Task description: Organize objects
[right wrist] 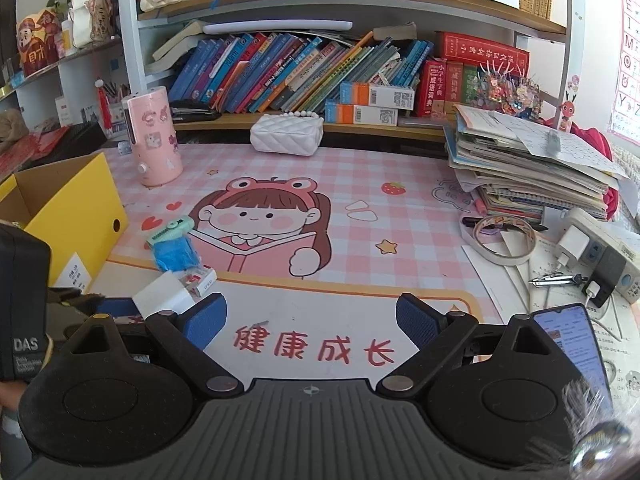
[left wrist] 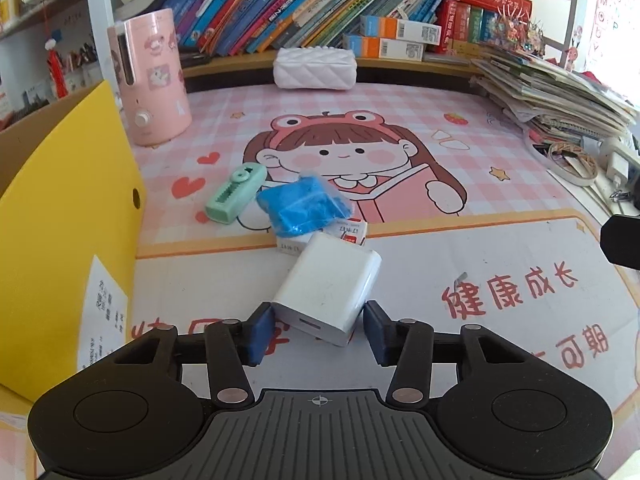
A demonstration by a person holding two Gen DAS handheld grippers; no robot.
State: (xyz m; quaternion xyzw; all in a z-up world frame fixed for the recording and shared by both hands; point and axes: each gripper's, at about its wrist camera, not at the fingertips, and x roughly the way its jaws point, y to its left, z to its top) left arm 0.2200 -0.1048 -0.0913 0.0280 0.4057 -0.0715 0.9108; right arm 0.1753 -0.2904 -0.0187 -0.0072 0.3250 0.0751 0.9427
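- The left gripper [left wrist: 318, 330] straddles the near end of the white charger [left wrist: 328, 286]; its blue pads [left wrist: 260, 332] stand on either side, the left one touching or nearly touching the charger's side, the right one just clear, so the fingers are partly open and a firm grip cannot be told.
- The white charger lies flat on the pink desk mat [left wrist: 460, 160], its slotted end facing the left gripper, its far end resting against a small red-and-white box [left wrist: 352, 232].
- The right gripper [right wrist: 312, 318] hovers over the mat's red lettering to the right of the charger, its fingers wide apart with nothing between them.
- A phone [right wrist: 572, 344] with a lit screen lies right of that gripper, well away from the charger.
- Just beyond the charger, a blue plastic packet [left wrist: 302, 206] lies partly on top of the small box.
- A mint-green gadget [left wrist: 236, 194] sits beyond the charger and to its left, touching the packet.
- The yellow cardboard box [left wrist: 68, 220] stands open to the left of the charger.
- Farther behind the charger, to the left, a pink cylinder [left wrist: 154, 76] with stickers stands upright.
- A white quilted bag [left wrist: 316, 68] rests far beyond the charger, under the bookshelf [right wrist: 352, 12].
- A stack of papers [right wrist: 532, 168] rises far right of the charger, with a power strip [right wrist: 604, 256] nearer.
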